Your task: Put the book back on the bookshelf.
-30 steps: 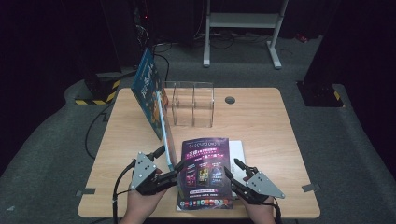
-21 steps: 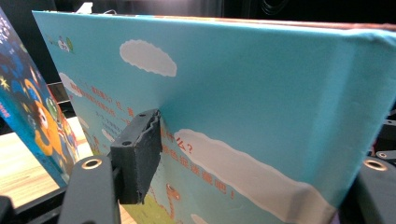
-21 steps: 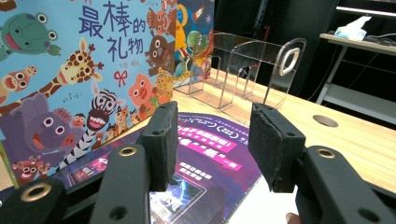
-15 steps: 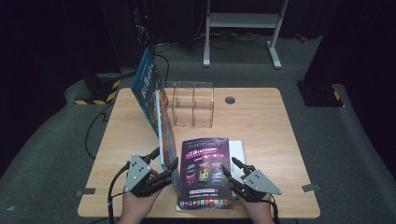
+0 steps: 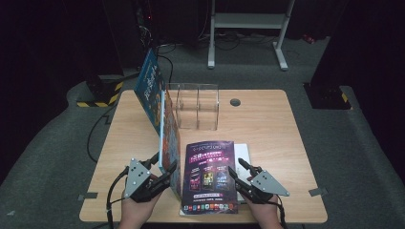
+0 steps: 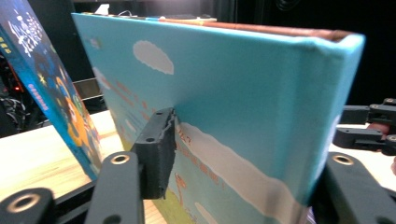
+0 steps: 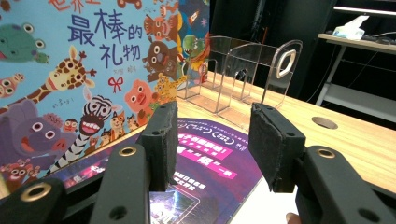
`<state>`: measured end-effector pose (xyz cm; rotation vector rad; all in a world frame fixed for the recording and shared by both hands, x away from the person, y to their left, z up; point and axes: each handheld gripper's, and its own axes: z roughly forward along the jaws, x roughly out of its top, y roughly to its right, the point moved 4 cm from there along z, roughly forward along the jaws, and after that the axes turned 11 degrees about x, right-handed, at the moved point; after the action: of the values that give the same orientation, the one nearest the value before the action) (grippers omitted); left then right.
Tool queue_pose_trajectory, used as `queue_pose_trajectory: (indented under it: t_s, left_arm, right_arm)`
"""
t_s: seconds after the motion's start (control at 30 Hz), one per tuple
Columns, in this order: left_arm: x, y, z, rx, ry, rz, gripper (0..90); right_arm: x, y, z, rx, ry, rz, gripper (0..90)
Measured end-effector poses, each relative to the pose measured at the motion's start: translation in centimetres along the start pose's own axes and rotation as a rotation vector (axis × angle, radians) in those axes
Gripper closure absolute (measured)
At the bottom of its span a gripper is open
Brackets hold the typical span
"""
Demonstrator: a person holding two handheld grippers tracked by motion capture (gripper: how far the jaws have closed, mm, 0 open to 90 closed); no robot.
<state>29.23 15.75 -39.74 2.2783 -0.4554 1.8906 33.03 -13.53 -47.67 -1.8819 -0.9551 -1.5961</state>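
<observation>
Two books are up off the flat now, and mine is one of them. The book (image 5: 171, 138) in my left gripper (image 5: 164, 163) stands on its bottom edge near the front of the table (image 5: 267, 124), spine toward me. It sits just left of the magazine (image 5: 210, 176) and in line with the clear rack (image 5: 196, 107) behind it. The blue book (image 5: 149, 86) leans against the rack's left side, apart from all this.

Compared with a second ago, my left hand has slid a little to the left and the book has come with it. Over the last half second almost nothing has moved, so I read this as a settled hold, not a swing in progress. In the left gripper view the jaws straddle the near corner of the book. One pad presses flat on the teal back cover and the other jaw sits round the spine side, so the book is pinched between them.

My right gripper (image 7: 217, 144) has barely shifted. Its jaws are spread wide and hold nothing, hovering low over the magazine's right edge, with the rack showing beyond them.

For the job, I judge the lifting part done. The book is upright and under control, and what remains is carrying it back to the rack and feeding it into a slot. The grip is low on one corner, so I expect the tall cover may tip as I move. The free right gripper is placed to steady it.
</observation>
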Motion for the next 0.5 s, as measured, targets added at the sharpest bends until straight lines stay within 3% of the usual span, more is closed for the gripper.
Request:
queue_pose_trajectory:
  t_s: [0.1,0.5]
  left_arm:
    - [0.0,-0.2,-0.1,0.015,0.002,-0.001,55.6]
    - [-0.2,-1.8,-0.6,0.091,0.003,-0.010,69.0]
  right_arm:
    - [0.0,0.0,0.0,-0.002,-0.001,-0.001,52.8]
    - [0.0,-0.1,0.0,0.002,0.000,0.000,52.9]
